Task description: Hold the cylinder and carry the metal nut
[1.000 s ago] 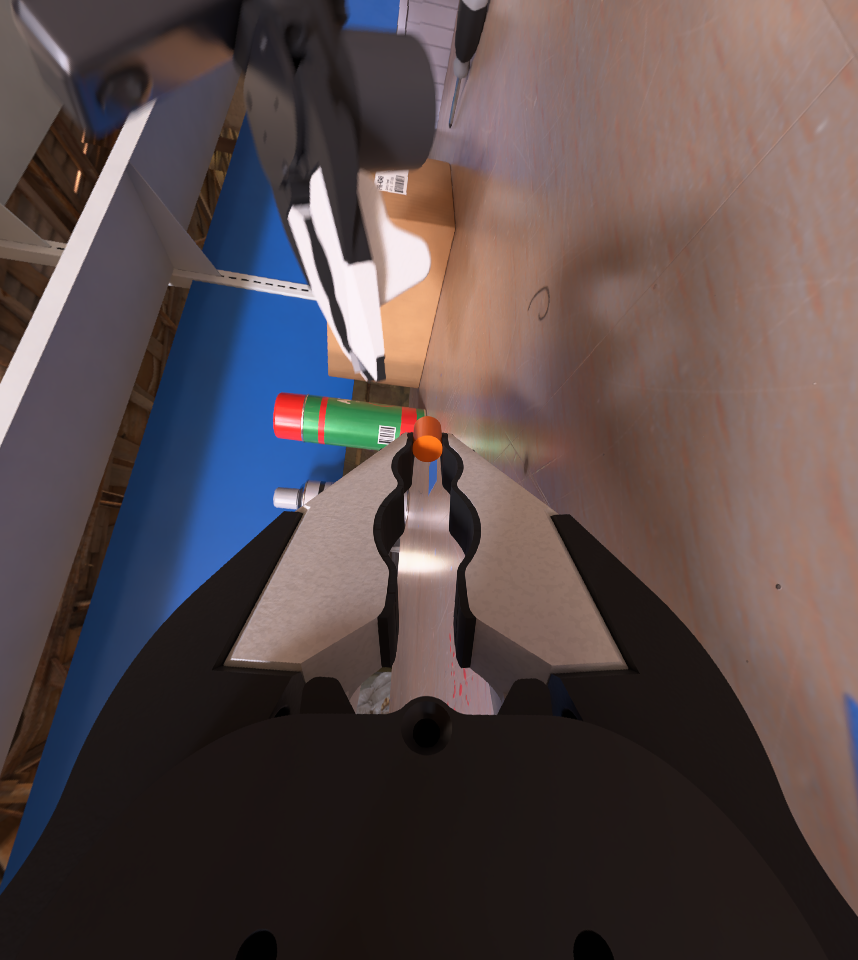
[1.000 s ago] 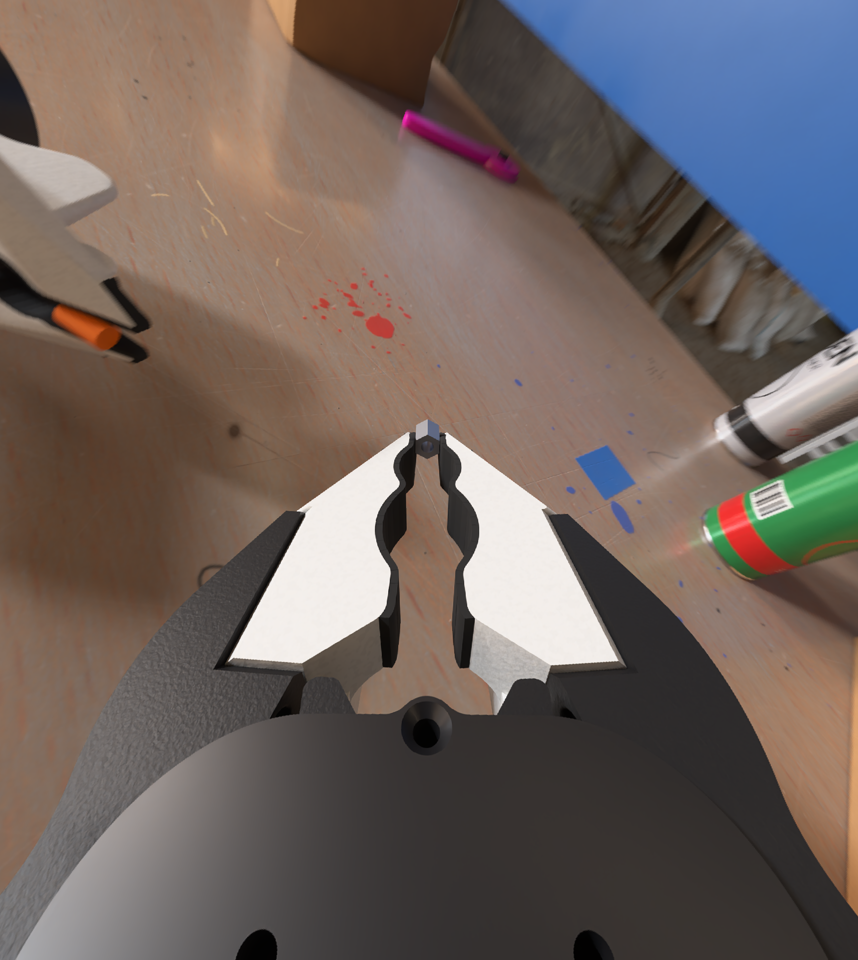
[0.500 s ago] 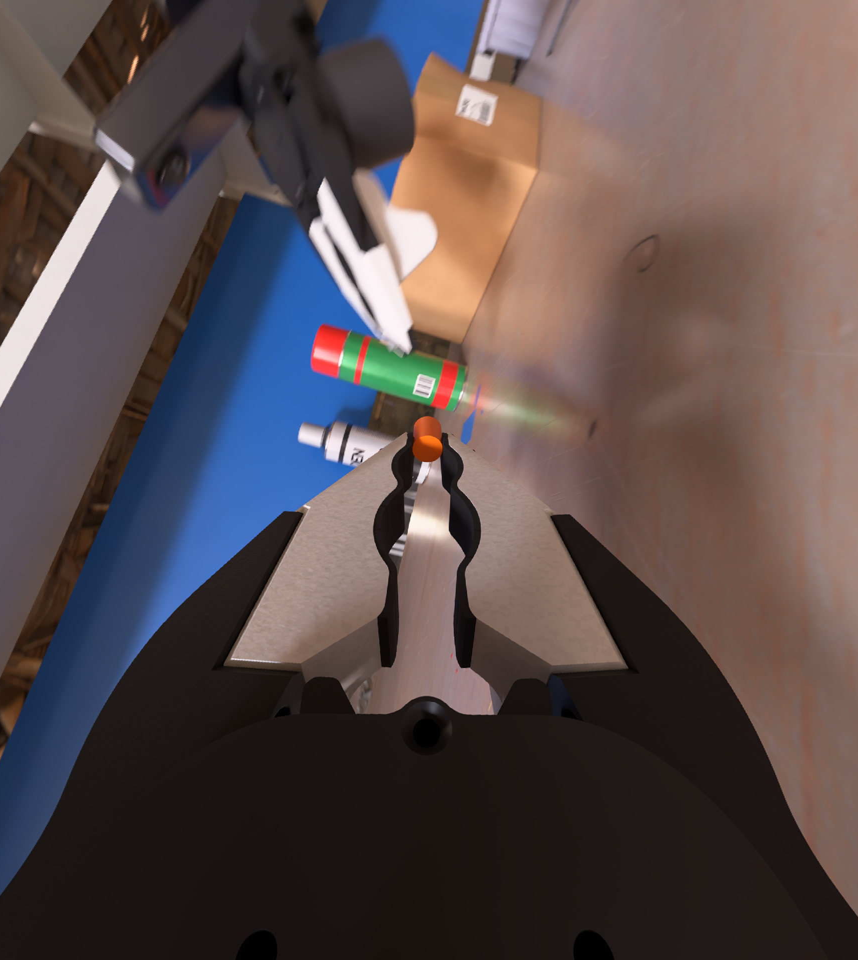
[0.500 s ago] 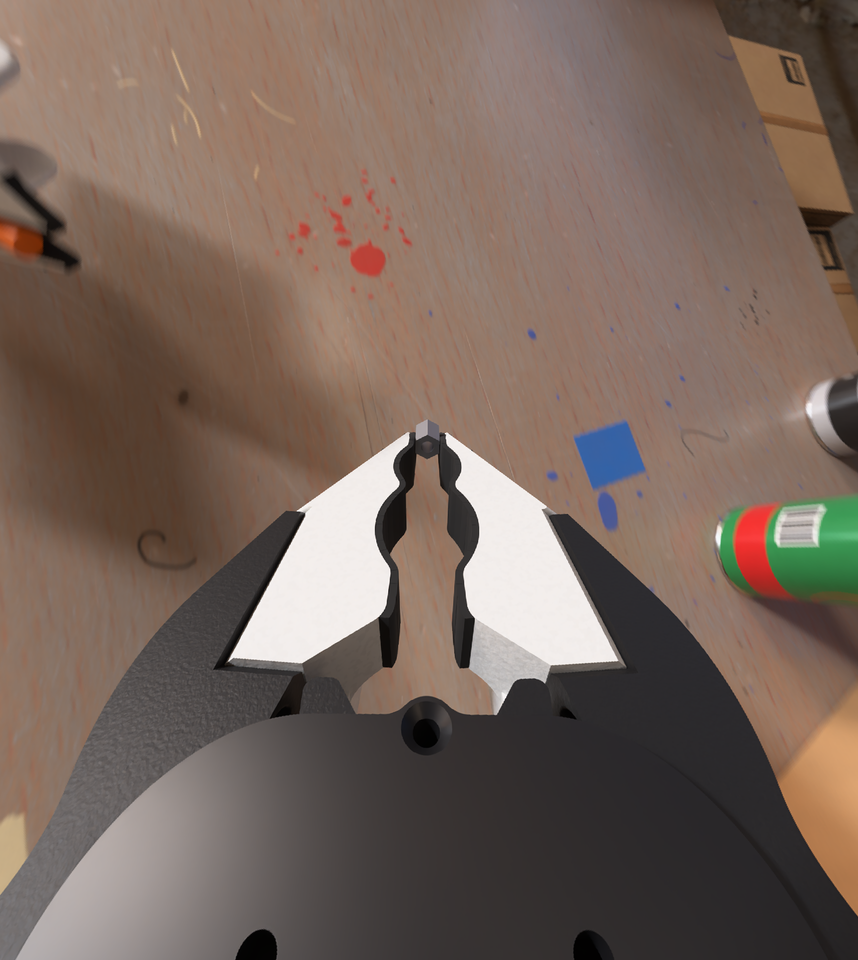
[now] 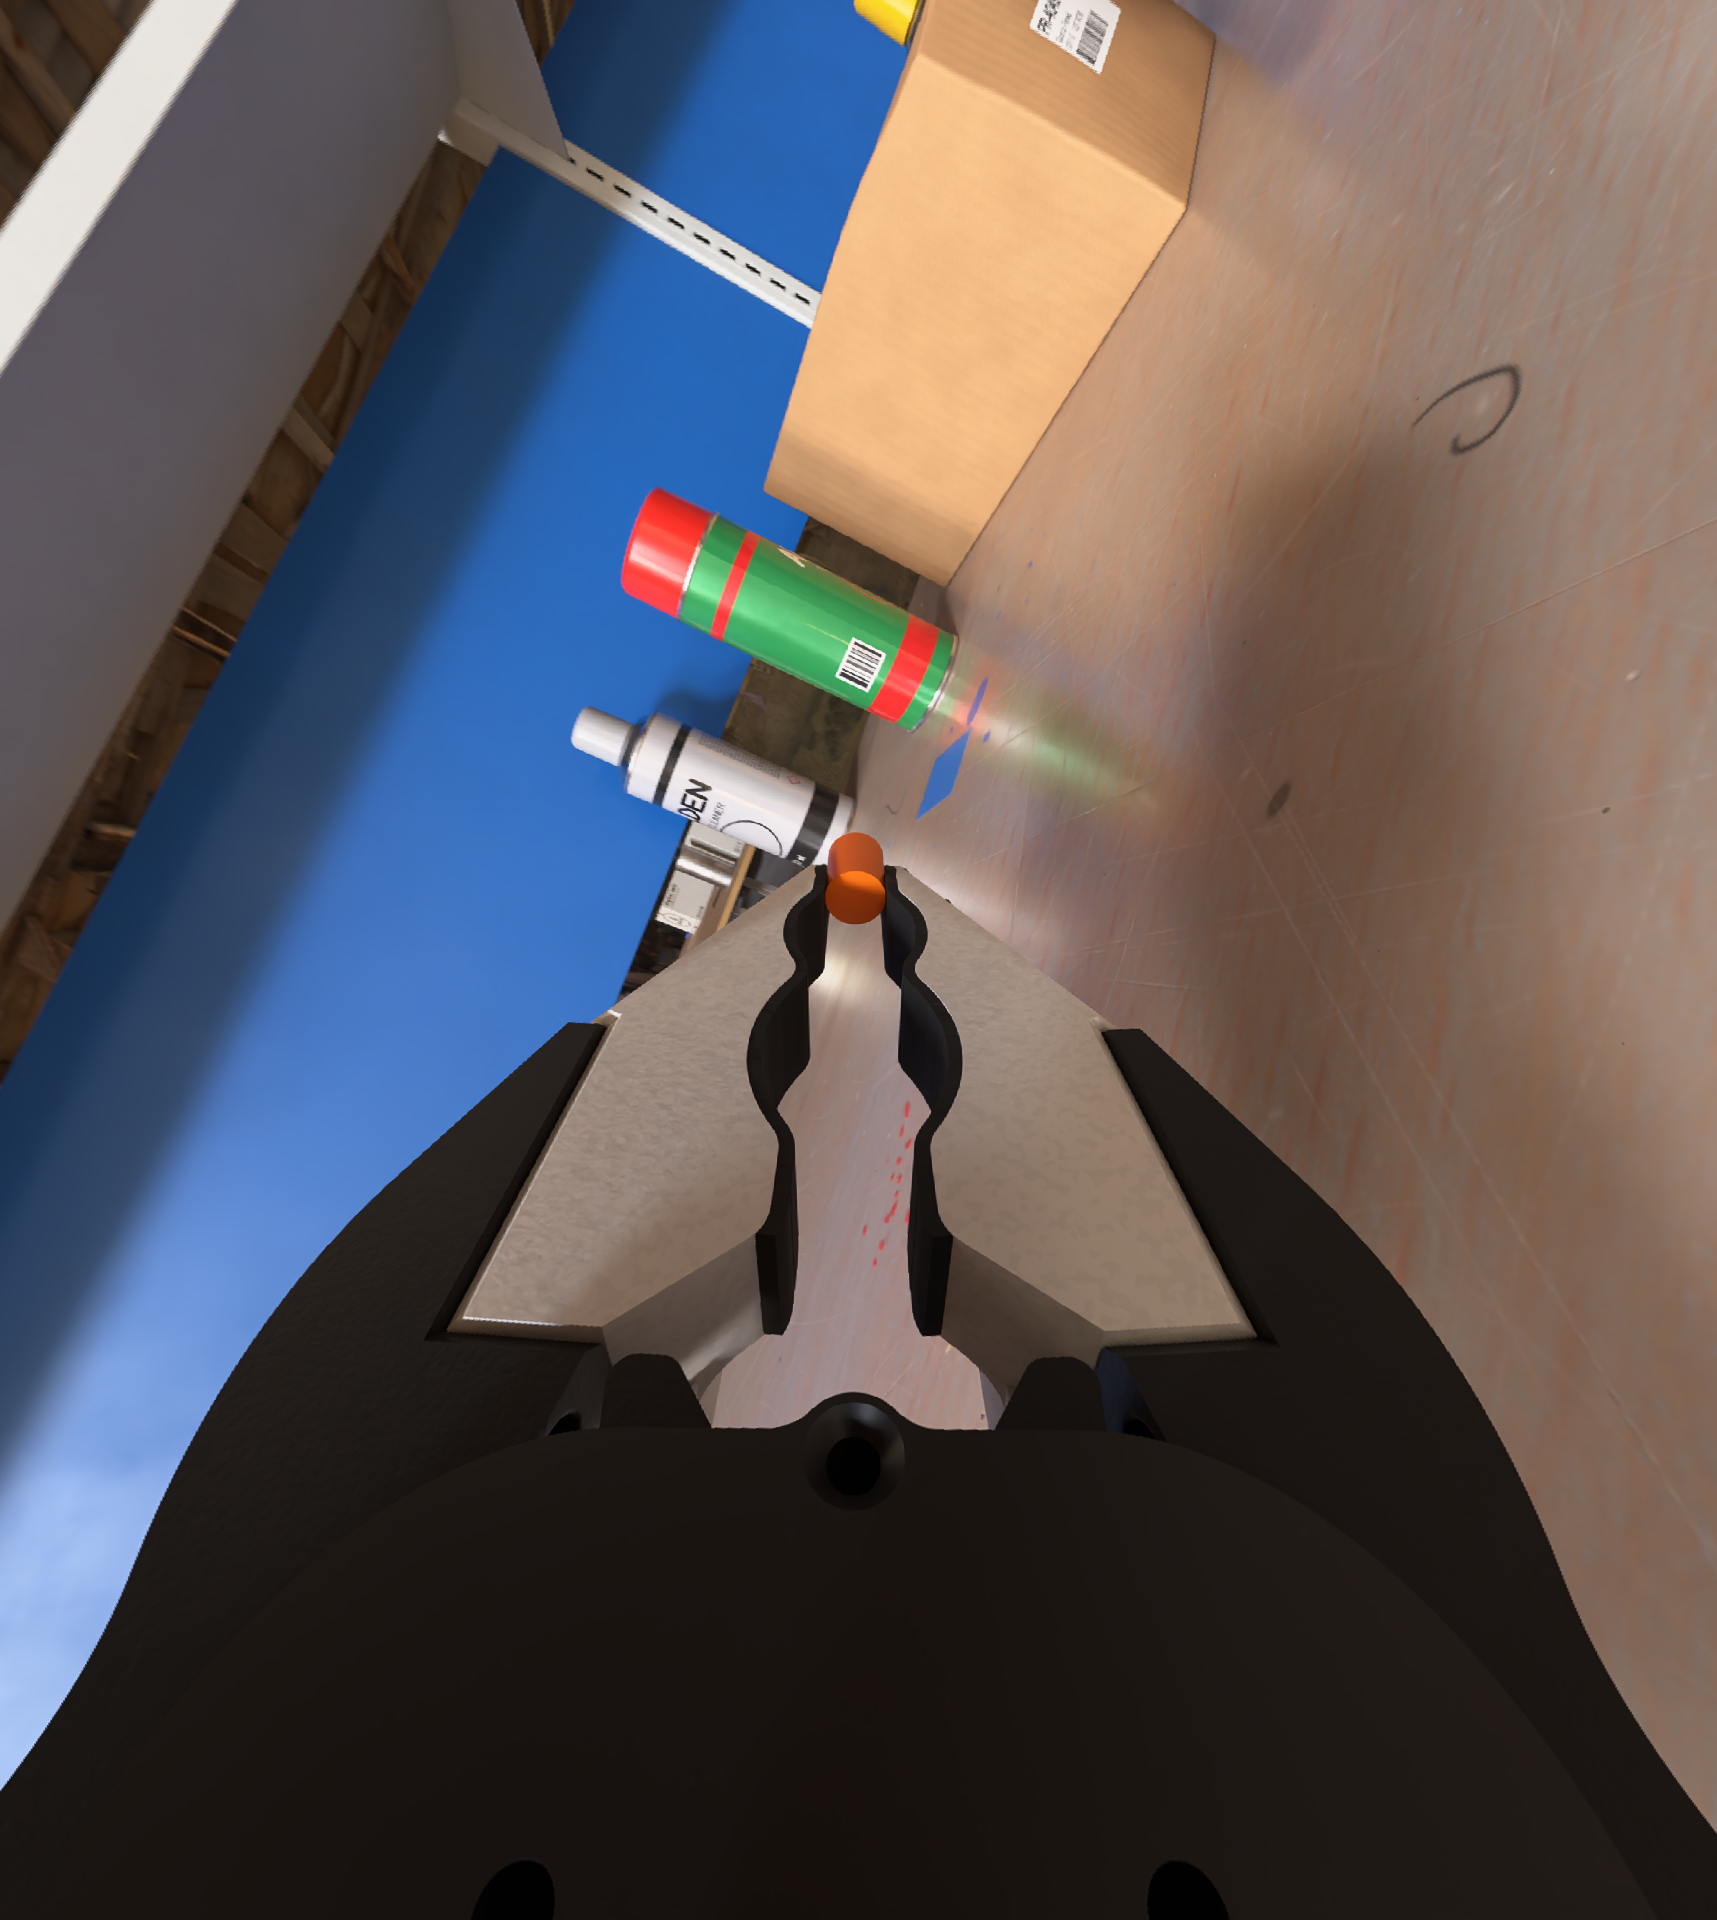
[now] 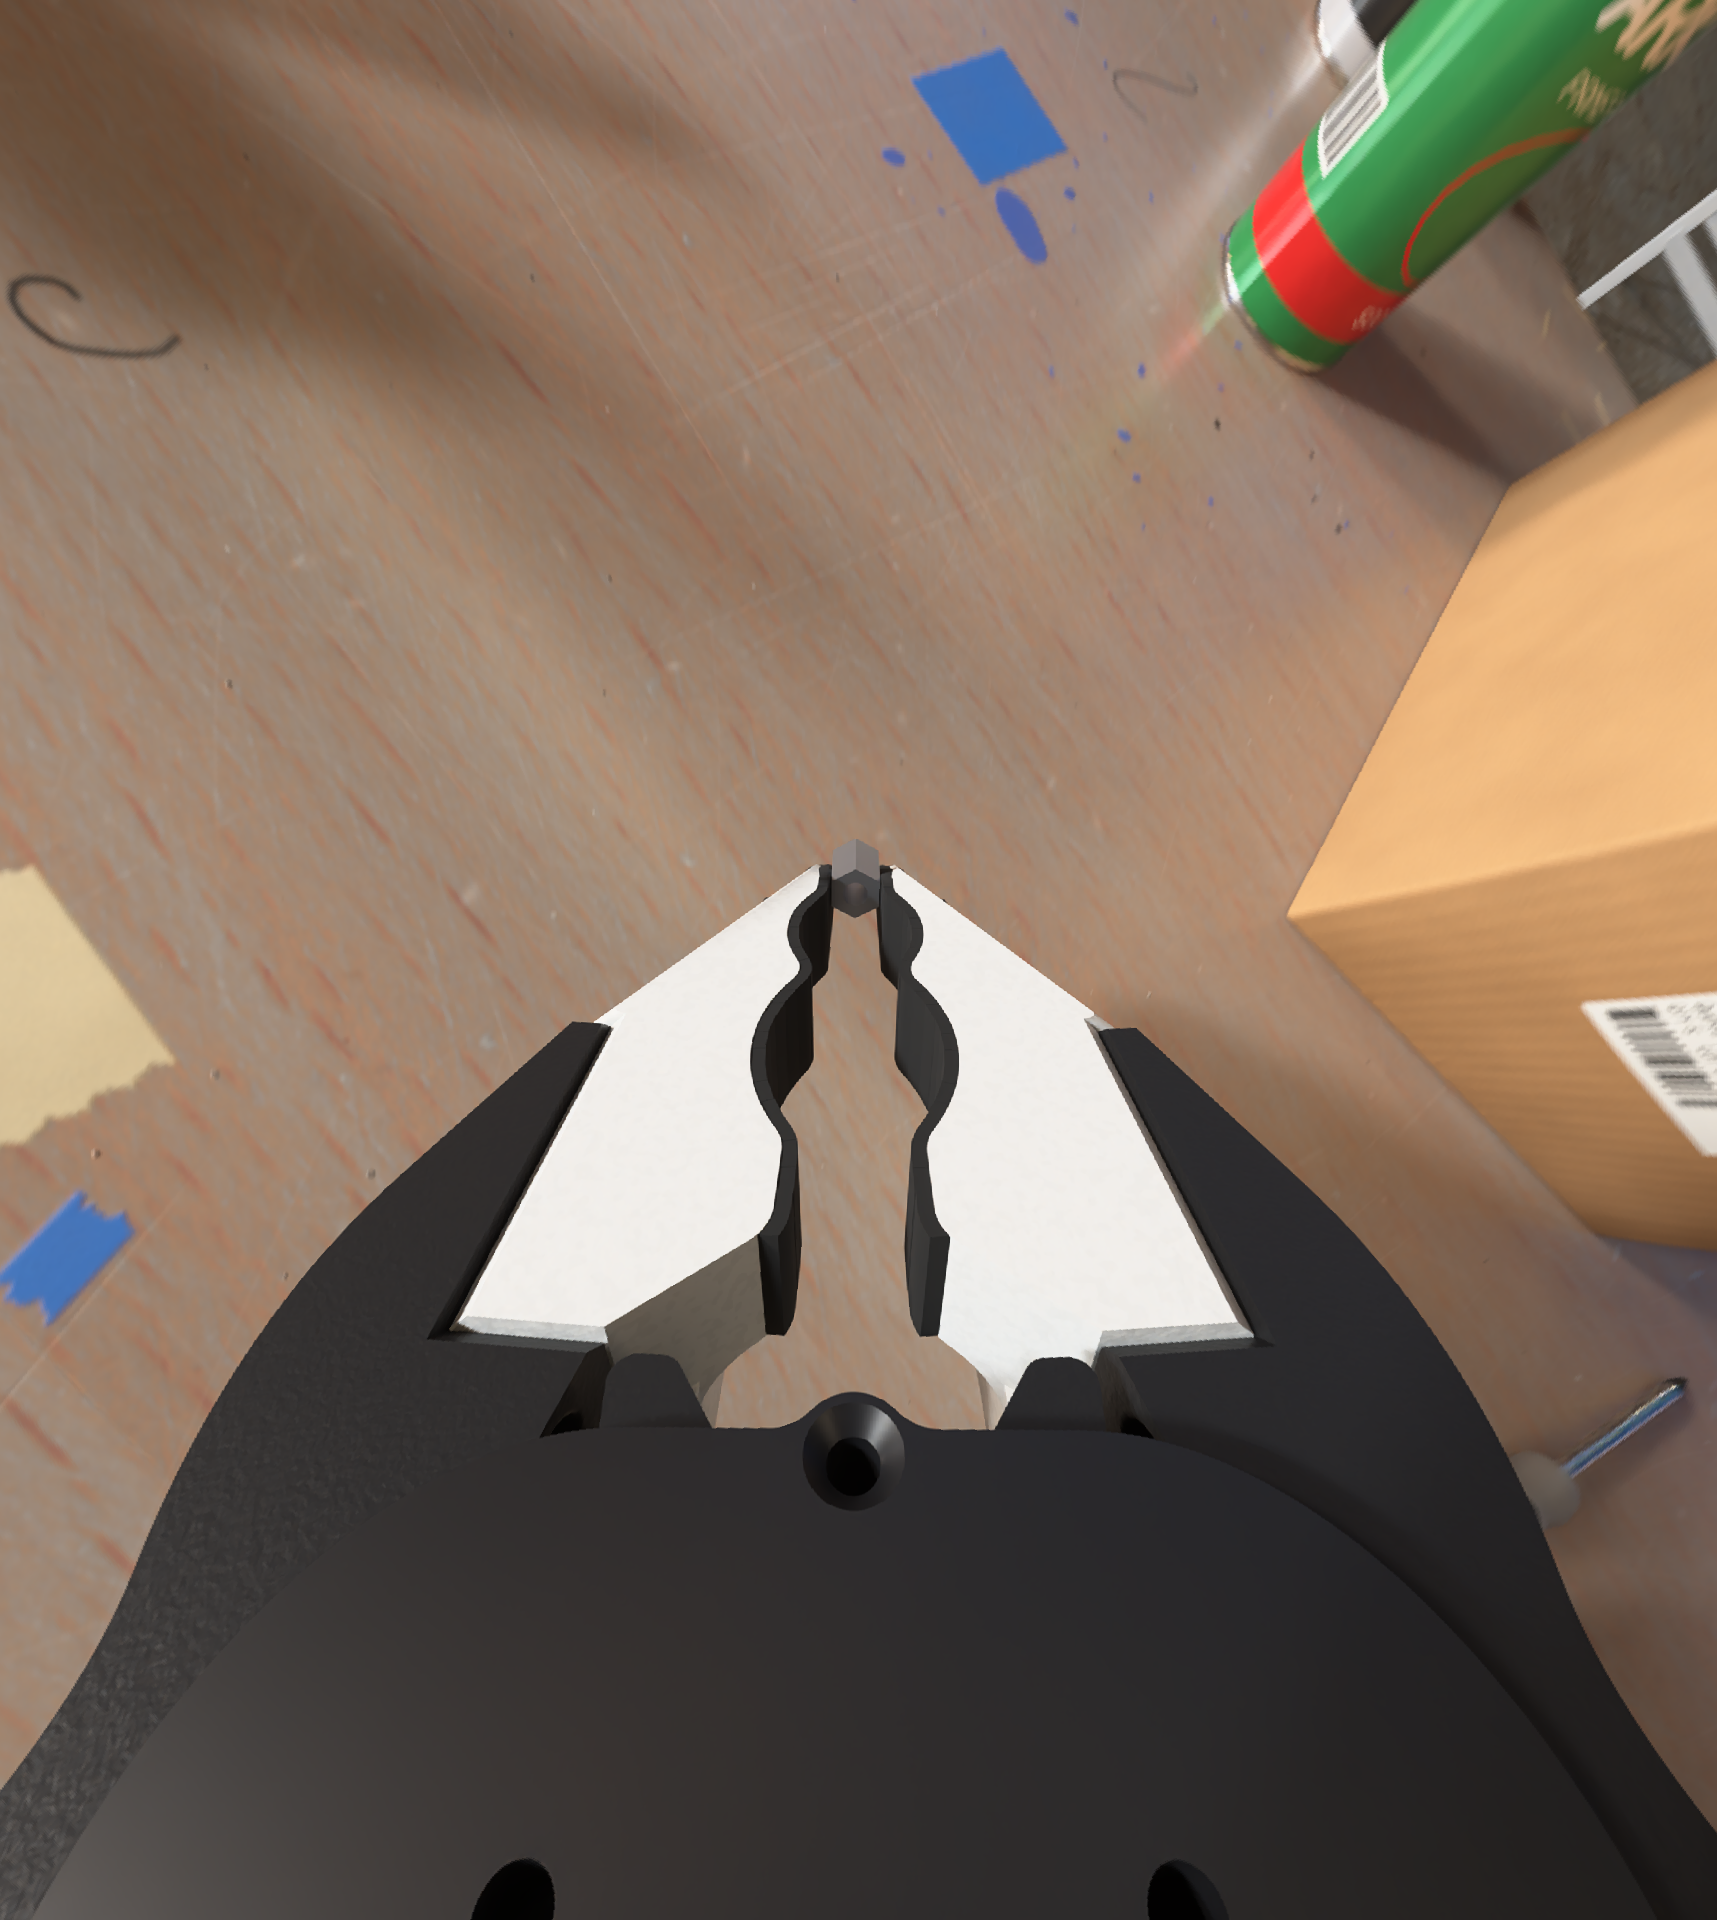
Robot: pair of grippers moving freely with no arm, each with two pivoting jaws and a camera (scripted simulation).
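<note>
My left gripper is shut on a small orange cylinder, pinched at the fingertips and held above the wooden table. My right gripper is shut on a small grey hexagonal metal nut, pinched at the fingertips above the table. Neither gripper shows in the other's view.
A green and red spray can and a white spray can stand near the table edge. A cardboard box stands close by. A blue wall, tape patches and a blue-tipped tool also show.
The right gripper has swung right toward the box and cans, still holding the nut. It has left the left wrist view. The left gripper keeps its hold on the cylinder.
</note>
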